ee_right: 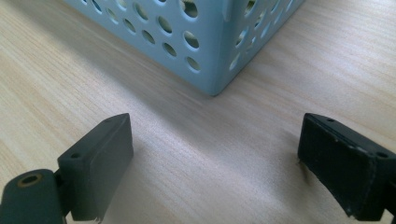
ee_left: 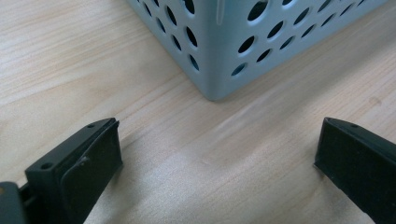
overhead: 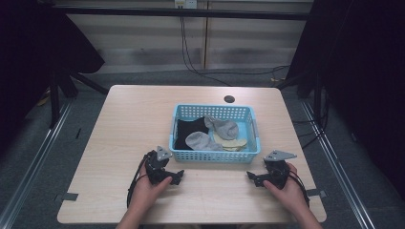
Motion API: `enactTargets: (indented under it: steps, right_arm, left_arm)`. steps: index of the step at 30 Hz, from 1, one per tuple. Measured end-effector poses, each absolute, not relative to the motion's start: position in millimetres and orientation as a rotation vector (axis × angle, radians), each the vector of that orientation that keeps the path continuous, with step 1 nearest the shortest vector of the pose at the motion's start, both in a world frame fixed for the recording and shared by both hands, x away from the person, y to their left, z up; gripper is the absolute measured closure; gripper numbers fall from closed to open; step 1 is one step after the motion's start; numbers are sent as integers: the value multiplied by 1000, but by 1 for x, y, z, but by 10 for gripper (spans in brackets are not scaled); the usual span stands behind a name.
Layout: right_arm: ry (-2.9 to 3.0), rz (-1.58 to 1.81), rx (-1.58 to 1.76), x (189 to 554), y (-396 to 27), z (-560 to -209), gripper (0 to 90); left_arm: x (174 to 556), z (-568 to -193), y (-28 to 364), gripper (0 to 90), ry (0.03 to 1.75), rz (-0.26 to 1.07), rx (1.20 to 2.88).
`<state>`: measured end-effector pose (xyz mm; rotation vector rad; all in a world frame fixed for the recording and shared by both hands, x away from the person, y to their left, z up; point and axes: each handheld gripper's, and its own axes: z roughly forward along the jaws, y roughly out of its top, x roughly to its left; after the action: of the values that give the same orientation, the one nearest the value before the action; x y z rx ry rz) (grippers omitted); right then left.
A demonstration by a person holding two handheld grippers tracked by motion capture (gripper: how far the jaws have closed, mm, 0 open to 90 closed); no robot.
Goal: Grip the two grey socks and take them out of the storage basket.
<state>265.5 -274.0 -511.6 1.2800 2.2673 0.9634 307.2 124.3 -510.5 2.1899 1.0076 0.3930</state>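
Blue plastic with round holes makes up the basket (overhead: 215, 155), which sits on the wooden table (overhead: 124, 124), a bit past the middle toward the far side. From the high view you can look down into it. There is a black cloth (overhead: 188, 131) on the left, two grey socks (overhead: 205, 141) in the middle, and something pale yellow (overhead: 234, 143) at the right front. The gripper views look at the basket from low down, so they show its walls and holes but not what lies inside.

The left gripper (overhead: 168, 177) sits on the table just in front of the basket's near left corner. A hand (overhead: 145, 191) holds it. In the left gripper view, that basket corner (ee_left: 212, 91) is close up, and the two black jaws stand wide apart with only bare wood between them.

The right gripper (overhead: 258, 179) rests near the basket's near right corner, held by the other hand (overhead: 286, 191). The right gripper view shows that corner (ee_right: 215, 88) close up too. Its jaws are also wide apart, with nothing between them.

Neither gripper touches the basket. The high view also shows a small dark hole (overhead: 229, 99) in the table behind the basket, and grey floor (overhead: 38, 157) around the table.
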Motion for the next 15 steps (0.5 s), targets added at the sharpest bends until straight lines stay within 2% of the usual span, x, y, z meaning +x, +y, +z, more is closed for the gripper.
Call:
enactTargets:
  steps: [11,15]
  right_arm:
    - [2254,965,1300,265,-273,-511,108]
    - [2306,939,1361,268,-273,-503,137]
  left_arm:
    - [306,-511,124,0,1008,389,2187]
    - [306,-510,125,0,999,391,2195]
